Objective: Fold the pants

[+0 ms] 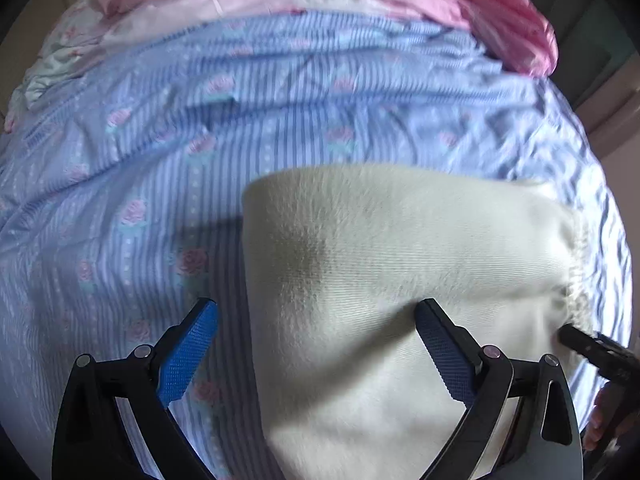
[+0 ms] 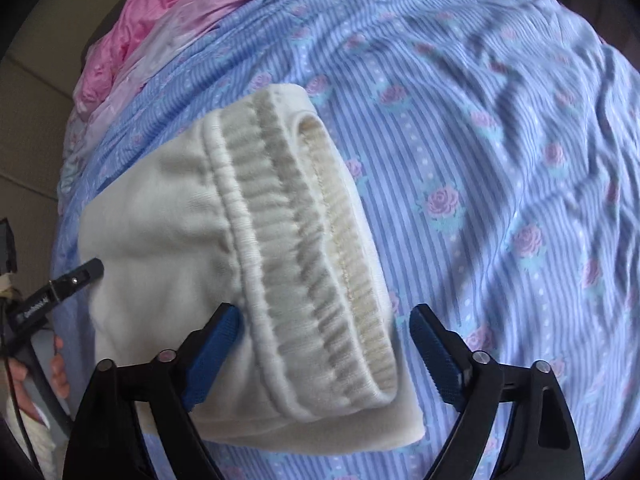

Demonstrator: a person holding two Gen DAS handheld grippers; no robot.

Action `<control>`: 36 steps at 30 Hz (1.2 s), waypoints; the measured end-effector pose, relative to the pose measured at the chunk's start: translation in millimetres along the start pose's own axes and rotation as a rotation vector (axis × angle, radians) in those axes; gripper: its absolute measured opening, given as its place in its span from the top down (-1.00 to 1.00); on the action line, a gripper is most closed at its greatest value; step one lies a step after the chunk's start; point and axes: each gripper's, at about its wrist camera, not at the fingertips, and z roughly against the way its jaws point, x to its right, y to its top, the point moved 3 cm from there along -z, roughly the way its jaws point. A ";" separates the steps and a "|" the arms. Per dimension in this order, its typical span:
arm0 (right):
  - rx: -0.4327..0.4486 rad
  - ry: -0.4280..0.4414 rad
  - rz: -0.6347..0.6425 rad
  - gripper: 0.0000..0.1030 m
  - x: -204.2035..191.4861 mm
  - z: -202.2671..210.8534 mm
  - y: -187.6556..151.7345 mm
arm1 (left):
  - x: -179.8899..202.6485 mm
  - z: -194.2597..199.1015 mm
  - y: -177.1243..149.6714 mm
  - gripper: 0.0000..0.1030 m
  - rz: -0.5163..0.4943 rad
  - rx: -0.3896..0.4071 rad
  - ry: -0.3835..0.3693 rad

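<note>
Right wrist view: cream pants [image 2: 192,216] lie folded on the bed's blue rose-striped sheet [image 2: 500,160], ribbed waistband [image 2: 304,240] between the right hand-held gripper [image 2: 324,320]'s spread, empty jaws. Left hand-held gripper [image 1: 316,312] is likewise released, straddling the pants' left edge. Closing now risks pinching only the waistband's top layer, or sheet along with it, dragging the fold apart.

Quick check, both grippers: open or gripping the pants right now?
Left gripper: jaws open, holding nothing, straddling the edge of the cream pants.
Right gripper: jaws open wide, either side of the elastic waistband, not gripping it.
</note>
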 end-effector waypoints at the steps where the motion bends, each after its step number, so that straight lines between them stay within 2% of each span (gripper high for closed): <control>1: -0.010 0.017 -0.014 -0.79 3.3 -5.0 -0.4 | 0.7 -4.3 -0.6 -0.97 -0.007 -0.007 0.001; 6: -0.033 0.093 -0.047 -0.98 9.8 -23.7 0.0 | 0.6 -22.0 -1.4 -1.00 0.007 -0.021 -0.042; 9: -0.046 0.094 -0.027 -1.00 4.1 -34.1 1.5 | -7.1 -35.2 -1.1 -1.00 0.086 -0.047 -0.123; 11: -0.058 0.089 -0.010 -0.94 -5.1 -34.4 2.6 | -12.1 -38.9 -2.4 -0.98 0.165 -0.052 -0.175; 12: -0.060 0.093 -0.003 -0.73 -7.9 -32.7 3.4 | -13.2 -38.8 -2.2 -0.91 0.188 -0.054 -0.188; 13: -0.064 0.083 0.005 -0.58 -11.9 -28.1 3.3 | -13.0 -37.3 -2.6 -0.63 0.221 -0.059 -0.213; 14: -0.062 0.077 0.011 -0.51 -14.7 -24.3 3.3 | -12.9 -33.1 -3.2 -0.43 0.270 -0.067 -0.248; 15: -0.062 0.070 0.020 -0.37 -17.2 -20.4 3.0 | -12.5 -29.3 -3.3 -0.35 0.300 -0.066 -0.247; 17: -0.062 0.053 0.044 -0.19 -23.4 -11.9 4.1 | -12.2 -18.4 -4.6 0.10 0.351 -0.063 -0.234; 19: -0.059 0.072 0.068 0.15 -31.2 1.4 5.0 | -9.5 -1.7 -4.5 0.36 0.388 -0.044 -0.234; 20: -0.049 0.077 0.080 0.17 -35.0 10.2 4.8 | -6.5 7.2 -4.4 0.41 0.401 -0.029 -0.232; 24: 0.003 0.088 0.153 0.24 -53.0 47.8 0.2 | 7.3 38.2 -3.9 0.44 0.401 0.022 -0.215; 28: 0.040 0.107 0.213 0.24 -58.1 89.7 -6.8 | 21.3 89.5 -11.1 0.45 0.377 0.098 -0.196; 32: 0.079 0.154 0.261 0.24 -67.6 133.2 -14.5 | 20.9 147.6 -24.7 0.44 0.374 0.161 -0.189; 36: 0.099 0.180 0.332 0.24 -95.2 168.7 -29.6 | 14.8 199.8 -43.8 0.44 0.365 0.214 -0.131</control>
